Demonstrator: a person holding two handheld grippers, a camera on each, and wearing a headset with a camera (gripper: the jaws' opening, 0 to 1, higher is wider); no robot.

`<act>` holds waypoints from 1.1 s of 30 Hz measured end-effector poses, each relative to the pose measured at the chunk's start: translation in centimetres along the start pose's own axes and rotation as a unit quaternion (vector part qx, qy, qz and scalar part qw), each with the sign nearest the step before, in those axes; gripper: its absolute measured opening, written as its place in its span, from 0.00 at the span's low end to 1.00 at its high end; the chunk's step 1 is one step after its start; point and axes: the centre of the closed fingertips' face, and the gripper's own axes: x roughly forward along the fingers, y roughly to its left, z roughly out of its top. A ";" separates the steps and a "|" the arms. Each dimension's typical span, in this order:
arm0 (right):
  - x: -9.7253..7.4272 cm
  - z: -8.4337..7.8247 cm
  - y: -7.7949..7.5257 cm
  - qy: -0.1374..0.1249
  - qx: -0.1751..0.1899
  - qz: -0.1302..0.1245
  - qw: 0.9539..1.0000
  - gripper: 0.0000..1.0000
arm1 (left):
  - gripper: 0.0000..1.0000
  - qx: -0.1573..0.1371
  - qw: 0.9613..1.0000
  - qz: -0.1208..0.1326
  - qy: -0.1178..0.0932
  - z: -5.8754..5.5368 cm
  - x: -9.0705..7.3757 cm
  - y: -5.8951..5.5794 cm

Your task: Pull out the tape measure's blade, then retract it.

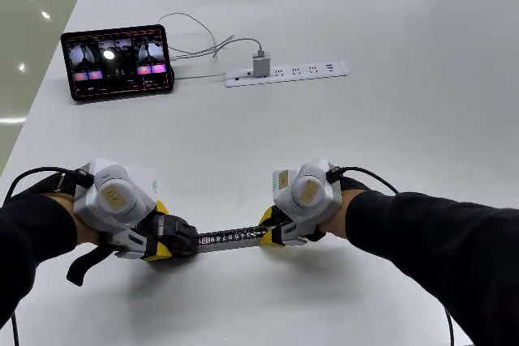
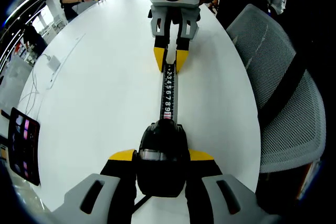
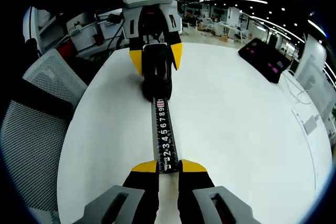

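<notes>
Low at frame centre, left gripper is clamping the tape measure case, right gripper is pinching the blade at its tip; pulling straight and level is seeming safest.

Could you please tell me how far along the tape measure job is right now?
Done: the blade is partly out, a short numbered stretch showing between the two tongs. In hand: the left tongs clamp the tape measure case, and the right tongs pinch the blade's tip. Left: any further pull, then retracting the blade.
</notes>
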 end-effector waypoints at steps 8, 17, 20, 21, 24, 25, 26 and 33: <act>-0.1 -0.2 -0.1 0.003 -0.002 0.001 1.000 0.09 | 0.30 -0.001 1.000 0.000 0.000 -0.1 0.0 0.0; -0.5 -0.7 -0.1 0.006 0.001 0.001 1.000 0.09 | 0.30 -0.001 1.000 -0.001 0.000 -0.1 0.1 0.1; -0.7 -0.9 -0.2 0.007 0.003 0.001 1.000 0.09 | 0.30 -0.002 1.000 -0.001 0.000 -0.1 0.1 0.1; -0.7 -0.9 -0.2 0.007 0.002 0.000 1.000 0.09 | 0.30 -0.002 1.000 0.000 0.000 -0.1 0.1 0.1; -0.8 -1.1 -0.2 0.006 0.002 0.000 1.000 0.09 | 0.30 -0.002 1.000 0.000 0.000 -0.1 0.1 0.1; -0.9 -1.2 -0.2 0.007 0.002 0.000 1.000 0.09 | 0.30 -0.002 1.000 0.000 0.000 -0.1 0.1 0.1; -0.9 -1.2 -0.2 0.006 0.002 -0.001 1.000 0.09 | 0.30 -0.002 1.000 0.000 0.000 -0.1 0.1 0.1; -1.4 -1.7 -0.1 0.006 0.006 0.003 1.000 0.09 | 0.30 -0.002 1.000 0.000 0.000 -0.2 0.1 0.1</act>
